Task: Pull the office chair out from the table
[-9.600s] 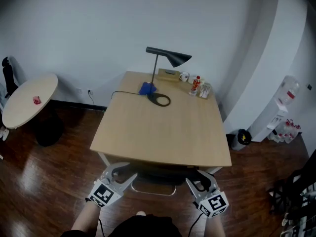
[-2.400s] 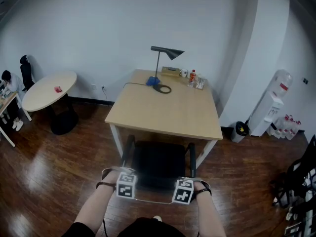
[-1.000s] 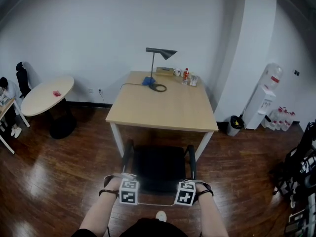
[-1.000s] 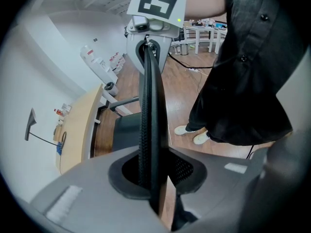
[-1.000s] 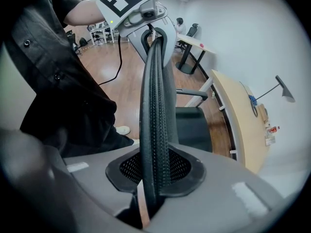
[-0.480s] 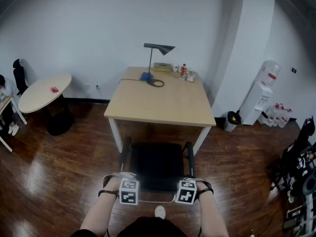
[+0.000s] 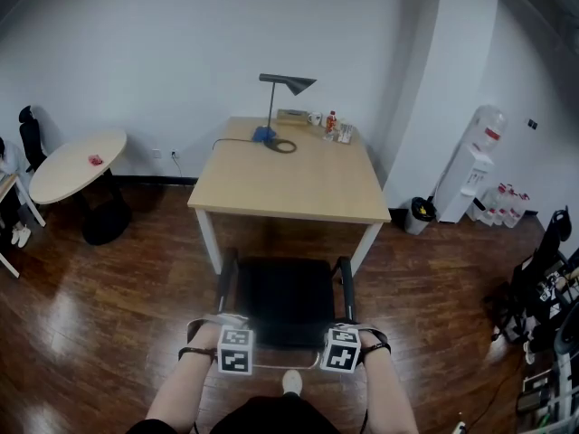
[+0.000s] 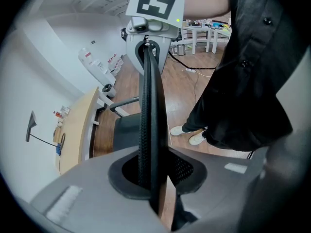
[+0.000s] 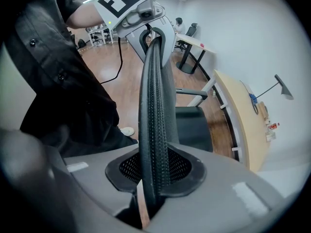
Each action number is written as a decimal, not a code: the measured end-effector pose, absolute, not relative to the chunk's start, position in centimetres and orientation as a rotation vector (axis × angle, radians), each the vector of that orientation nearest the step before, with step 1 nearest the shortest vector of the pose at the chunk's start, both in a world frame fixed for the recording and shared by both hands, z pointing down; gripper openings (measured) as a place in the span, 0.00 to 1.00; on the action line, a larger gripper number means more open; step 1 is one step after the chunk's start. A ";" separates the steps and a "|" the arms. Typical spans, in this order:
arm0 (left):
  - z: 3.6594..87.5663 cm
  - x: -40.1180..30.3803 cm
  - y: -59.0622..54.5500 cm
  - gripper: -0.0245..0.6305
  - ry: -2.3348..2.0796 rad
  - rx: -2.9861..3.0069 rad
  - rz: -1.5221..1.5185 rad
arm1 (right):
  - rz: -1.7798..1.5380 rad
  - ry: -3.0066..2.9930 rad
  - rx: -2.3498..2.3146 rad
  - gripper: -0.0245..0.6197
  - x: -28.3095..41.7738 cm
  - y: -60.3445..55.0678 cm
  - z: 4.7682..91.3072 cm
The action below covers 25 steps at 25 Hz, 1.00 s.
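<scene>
The black office chair (image 7: 285, 298) stands on the wood floor just in front of the wooden table (image 7: 289, 177), its seat out from under the tabletop. Both grippers hold the top edge of its backrest. My left gripper (image 7: 233, 349) is shut on the left part of that edge, my right gripper (image 7: 342, 349) on the right part. In the left gripper view the mesh backrest edge (image 8: 148, 115) runs upright between the jaws of the left gripper (image 8: 153, 178). In the right gripper view the backrest edge (image 9: 153, 125) is pinched in the same way by the right gripper (image 9: 153, 178).
A black desk lamp (image 7: 282, 89) and small bottles (image 7: 333, 127) stand at the table's far end. A round table (image 7: 77, 163) is at the left, a water dispenser (image 7: 470, 156) and black bin (image 7: 418, 213) at the right. My shoe (image 7: 290, 382) is behind the chair.
The chair has rolled back toward me with both grippers on its backrest, and the gap between seat and table has grown. The table now looks farther away.
</scene>
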State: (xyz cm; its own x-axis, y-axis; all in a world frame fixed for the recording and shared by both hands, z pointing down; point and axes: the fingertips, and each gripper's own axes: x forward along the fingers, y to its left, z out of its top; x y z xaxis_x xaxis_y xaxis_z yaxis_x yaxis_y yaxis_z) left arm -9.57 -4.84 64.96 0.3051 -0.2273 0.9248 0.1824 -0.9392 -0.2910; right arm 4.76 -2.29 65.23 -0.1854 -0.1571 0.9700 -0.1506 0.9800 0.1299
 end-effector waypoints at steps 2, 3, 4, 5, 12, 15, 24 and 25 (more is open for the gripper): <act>64.9 -9.6 -4.4 0.15 0.038 -2.235 -1.670 | -0.014 -1.764 0.233 0.19 4.7 -1.9 65.1; 64.9 -9.7 -4.2 0.15 0.039 -2.234 -1.669 | -0.019 -1.765 0.236 0.18 4.6 -1.7 65.1; 64.9 -9.7 -4.0 0.15 0.040 -2.234 -1.668 | -0.021 -1.765 0.238 0.18 4.6 -1.6 65.1; 64.9 -9.7 -3.9 0.15 0.039 -2.234 -1.668 | -0.018 -1.764 0.238 0.19 4.6 -1.4 65.1; 64.9 -9.9 -2.7 0.15 0.037 -2.234 -1.656 | -0.005 -1.762 0.240 0.19 4.3 -0.1 65.1; 64.8 -9.9 -2.2 0.15 0.039 -2.234 -1.648 | -0.002 -1.759 0.240 0.19 4.3 0.4 65.1; 64.8 -10.2 -0.7 0.14 0.035 -2.229 -1.650 | 0.000 -1.759 0.242 0.19 4.2 2.0 65.1; 64.8 -10.2 -0.5 0.14 0.033 -2.229 -1.651 | 0.001 -1.760 0.241 0.19 4.1 2.1 65.1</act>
